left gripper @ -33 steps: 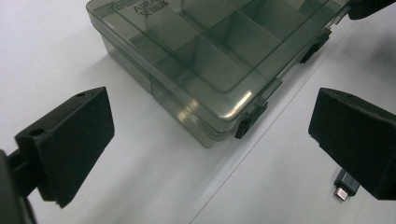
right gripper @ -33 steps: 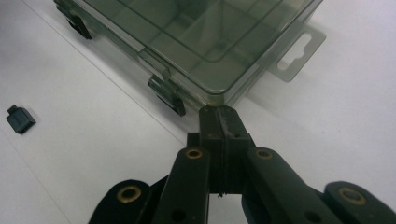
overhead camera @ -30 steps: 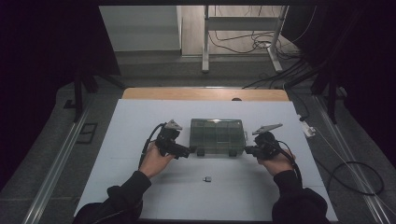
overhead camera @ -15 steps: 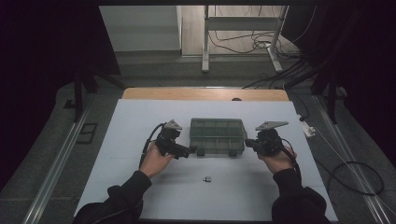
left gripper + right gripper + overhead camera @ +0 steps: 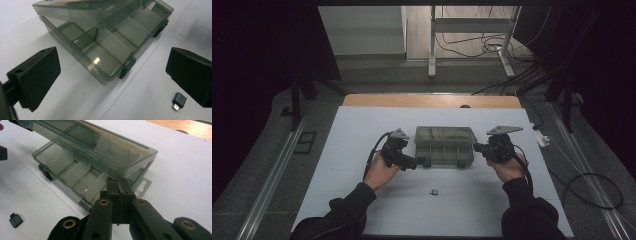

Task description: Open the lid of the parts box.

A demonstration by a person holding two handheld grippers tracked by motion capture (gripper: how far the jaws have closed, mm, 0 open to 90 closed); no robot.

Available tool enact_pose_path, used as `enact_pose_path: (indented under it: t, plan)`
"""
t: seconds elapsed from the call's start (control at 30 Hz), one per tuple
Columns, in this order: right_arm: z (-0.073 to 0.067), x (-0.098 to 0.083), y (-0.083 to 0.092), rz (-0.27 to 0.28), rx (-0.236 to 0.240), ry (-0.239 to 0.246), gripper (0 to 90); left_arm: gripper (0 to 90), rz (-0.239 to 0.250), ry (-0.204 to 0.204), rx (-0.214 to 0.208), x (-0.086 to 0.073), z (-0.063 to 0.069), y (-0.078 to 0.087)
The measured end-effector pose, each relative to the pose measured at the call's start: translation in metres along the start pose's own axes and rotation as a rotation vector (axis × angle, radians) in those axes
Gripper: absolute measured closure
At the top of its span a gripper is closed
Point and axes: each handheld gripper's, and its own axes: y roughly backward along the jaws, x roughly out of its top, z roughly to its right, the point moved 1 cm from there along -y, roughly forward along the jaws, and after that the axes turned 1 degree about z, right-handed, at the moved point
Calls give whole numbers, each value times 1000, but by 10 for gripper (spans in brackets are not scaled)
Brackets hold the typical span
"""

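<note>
Centrally on the white worktop (image 5: 362,150) a smoky translucent plastic organiser box (image 5: 444,145) is sitting, rectangular, with dividers and black latches; its lid (image 5: 100,147) is tilting up. Near its front a small dark adapter (image 5: 434,191) is lying. The left hand-held gripper (image 5: 421,162) is standing at the box's front left corner with jaws wide, gripping nothing. The right hand-held gripper (image 5: 477,148) is pressing its jaws together at the box's right end — under the raised lid. Compared with a second ago, the lid is sitting higher; beyond lies a dim room with cables on the floor.
</note>
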Motion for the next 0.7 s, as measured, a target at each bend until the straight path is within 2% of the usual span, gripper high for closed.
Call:
enact_pose_path:
  t: [0.43,0.7]
  plan:
    - [1,10,-3,43,3,-26,888,0,-16,-52,-13,3,10,-10]
    - [3,16,-4,60,-5,-26,887,0,-17,-63,-28,5,13,-14]
